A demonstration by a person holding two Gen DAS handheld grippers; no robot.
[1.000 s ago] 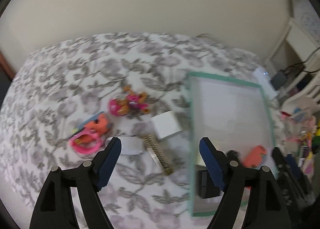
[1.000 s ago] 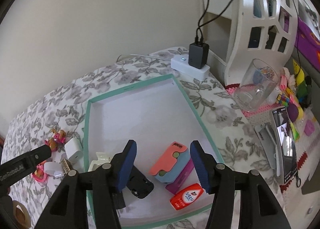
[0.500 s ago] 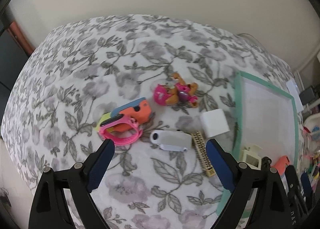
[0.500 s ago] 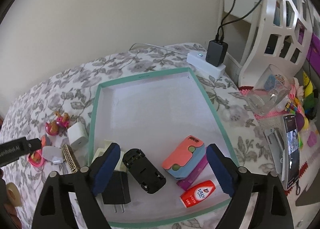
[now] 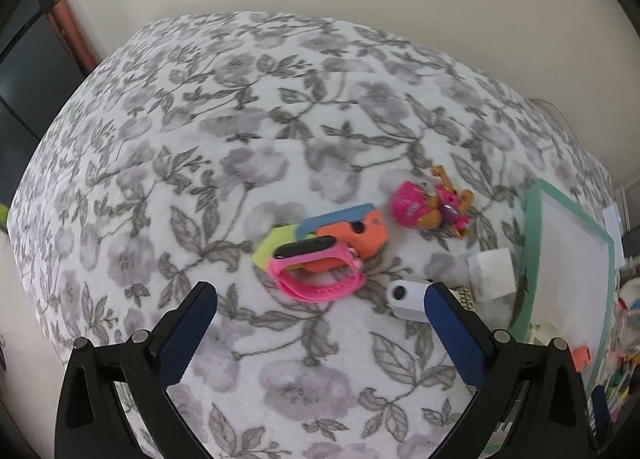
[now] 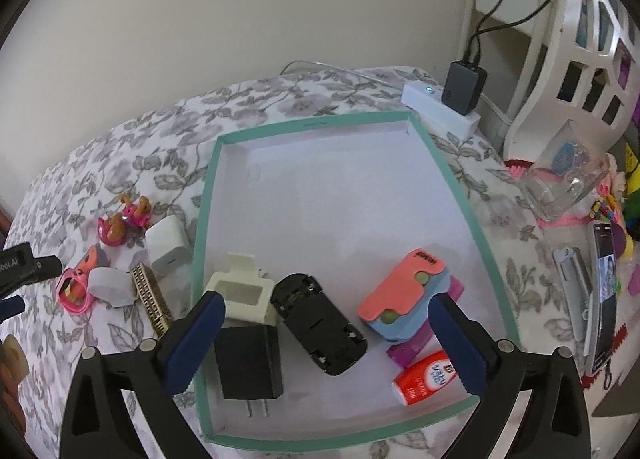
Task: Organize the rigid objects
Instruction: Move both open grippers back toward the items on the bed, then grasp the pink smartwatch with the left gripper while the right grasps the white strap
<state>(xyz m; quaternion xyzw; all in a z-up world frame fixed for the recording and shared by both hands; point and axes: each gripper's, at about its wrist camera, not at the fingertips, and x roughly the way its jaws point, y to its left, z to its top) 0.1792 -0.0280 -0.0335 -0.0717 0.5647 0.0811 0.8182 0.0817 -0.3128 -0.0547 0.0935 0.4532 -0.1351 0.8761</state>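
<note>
My left gripper hangs over the flowered bedspread, its jaws opening wide, gripping nothing. Just past its fingertips lies a pink watch on an orange, blue and yellow case. Further right are a pink toy figure, a white device, a gold comb and a white cube charger. My right gripper is above the teal-rimmed tray, jaws opening, pressing on nothing. Below it lie a black charger, a black case, a cream holder, a coral-and-blue case and a red tube.
A white power strip with a black adapter sits behind the tray. To its right stand a tipped glass, a phone and a white shelf unit. The wall runs close behind the bed.
My left gripper swung left from the tray to the loose items and rolled. Both pairs of jaws spread wider. My right gripper sank a little over the tray.
</note>
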